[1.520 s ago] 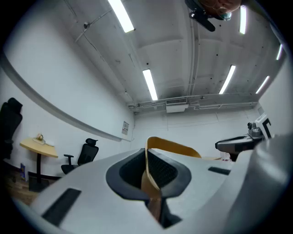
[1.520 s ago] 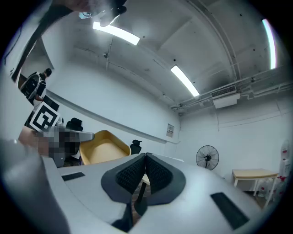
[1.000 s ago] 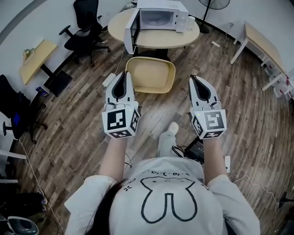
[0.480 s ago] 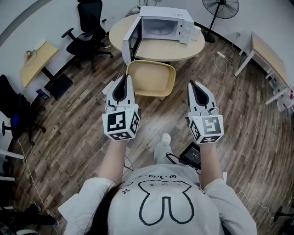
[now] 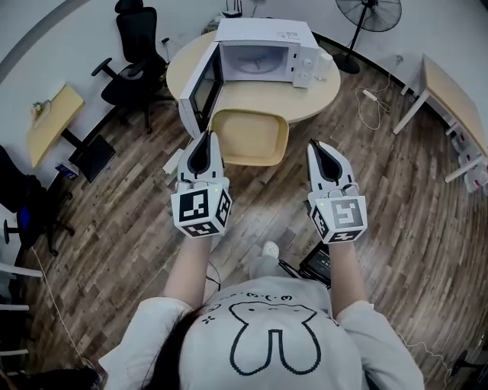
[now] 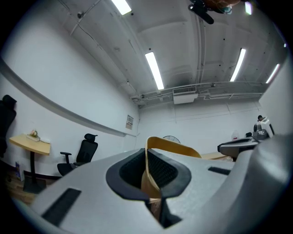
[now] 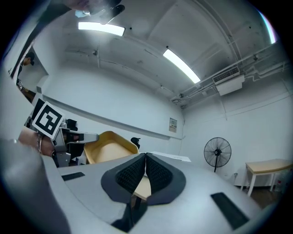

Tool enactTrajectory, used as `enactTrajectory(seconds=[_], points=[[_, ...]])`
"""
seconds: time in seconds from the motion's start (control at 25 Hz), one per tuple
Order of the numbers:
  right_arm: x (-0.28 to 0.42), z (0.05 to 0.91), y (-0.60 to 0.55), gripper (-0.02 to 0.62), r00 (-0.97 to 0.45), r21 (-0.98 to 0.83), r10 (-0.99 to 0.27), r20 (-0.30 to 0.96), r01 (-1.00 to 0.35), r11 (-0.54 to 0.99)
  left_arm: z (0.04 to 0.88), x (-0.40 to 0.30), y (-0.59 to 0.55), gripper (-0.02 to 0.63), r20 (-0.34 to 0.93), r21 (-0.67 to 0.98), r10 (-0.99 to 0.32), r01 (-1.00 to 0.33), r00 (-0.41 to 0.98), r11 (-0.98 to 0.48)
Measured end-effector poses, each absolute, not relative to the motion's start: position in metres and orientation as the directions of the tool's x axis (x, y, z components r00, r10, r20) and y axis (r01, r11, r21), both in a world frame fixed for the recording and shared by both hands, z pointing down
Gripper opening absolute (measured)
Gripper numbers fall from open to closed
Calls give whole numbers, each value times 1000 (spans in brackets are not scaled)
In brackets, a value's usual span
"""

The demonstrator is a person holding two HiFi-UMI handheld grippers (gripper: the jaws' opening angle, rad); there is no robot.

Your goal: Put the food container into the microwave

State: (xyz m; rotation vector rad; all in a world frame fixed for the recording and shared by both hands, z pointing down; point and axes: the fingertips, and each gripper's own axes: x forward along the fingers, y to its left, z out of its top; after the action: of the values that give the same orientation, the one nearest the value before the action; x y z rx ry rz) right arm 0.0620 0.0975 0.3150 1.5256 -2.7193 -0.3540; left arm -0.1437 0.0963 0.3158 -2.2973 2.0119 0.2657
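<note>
A tan, shallow food container hangs in the air in front of me, held by its left rim. My left gripper is shut on that rim. In the left gripper view the thin tan rim runs between the dark pads. My right gripper stays just right of the container, apart from it, with its jaws shut on nothing. In the right gripper view the container shows at the left. Ahead, the white microwave stands on a round table, its door swung open to the left.
Black office chairs stand left of the round table, and a small desk is further left. A fan and a long desk are at the right. Cables and a black device lie on the wooden floor near my feet.
The table and open microwave have come nearer and lower in the head view. Both grippers moved forward together, the container still in the left one.
</note>
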Motion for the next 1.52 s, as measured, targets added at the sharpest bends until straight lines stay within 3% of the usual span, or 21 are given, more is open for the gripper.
enactTrajectory(seconds=[0.52,1.52], points=[[91,311,-58,31,-571,173,-817,-80,-815,553,320,-118,-49,20,-138,77,-989,-995,60,-71],[97,334,-159,31,-578,152,-815,-39,-810,567,348,-114,-171,20,-76,111,-996,-993,38,-46]])
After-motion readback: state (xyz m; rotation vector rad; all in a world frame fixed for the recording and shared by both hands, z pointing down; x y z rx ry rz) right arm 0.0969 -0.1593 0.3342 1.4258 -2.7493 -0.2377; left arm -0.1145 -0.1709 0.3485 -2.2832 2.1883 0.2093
